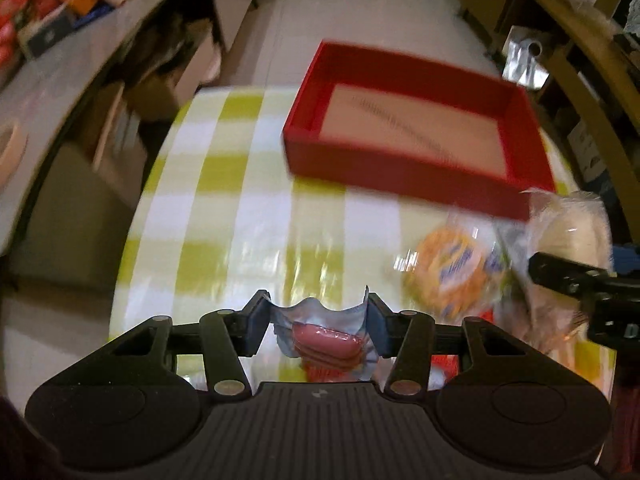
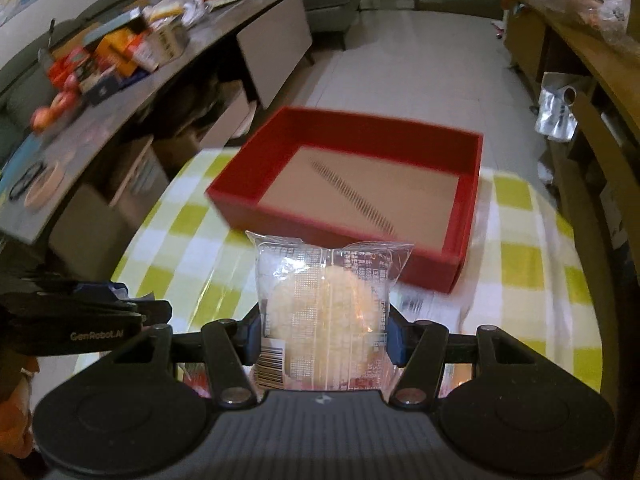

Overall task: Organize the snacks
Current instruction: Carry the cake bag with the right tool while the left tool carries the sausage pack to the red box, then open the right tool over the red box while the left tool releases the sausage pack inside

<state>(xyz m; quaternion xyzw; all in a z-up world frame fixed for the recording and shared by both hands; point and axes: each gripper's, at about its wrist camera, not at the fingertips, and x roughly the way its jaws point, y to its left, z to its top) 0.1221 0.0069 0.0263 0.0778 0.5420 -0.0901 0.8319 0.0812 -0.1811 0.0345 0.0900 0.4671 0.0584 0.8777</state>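
Note:
My left gripper (image 1: 318, 312) is shut on a small clear packet of pink sausages (image 1: 324, 340), held above the checked tablecloth. My right gripper (image 2: 324, 332) is shut on a clear packet with a pale round cake (image 2: 320, 304). A red open box (image 2: 360, 184) with a bare beige floor stands on the table just beyond both grippers, and it also shows in the left wrist view as the red box (image 1: 412, 128). An orange-labelled snack pack (image 1: 448, 268) lies on the cloth between the grippers. One of the right gripper's fingers (image 1: 560, 276) shows at the right edge of the left wrist view.
The round table wears a yellow-green checked cloth (image 2: 180, 240). A grey sideboard (image 2: 168, 92) cluttered with boxes and fruit runs along the left. Wooden shelving (image 2: 580, 52) and a foil bag (image 2: 558, 112) stand on the right. Tiled floor lies beyond the table.

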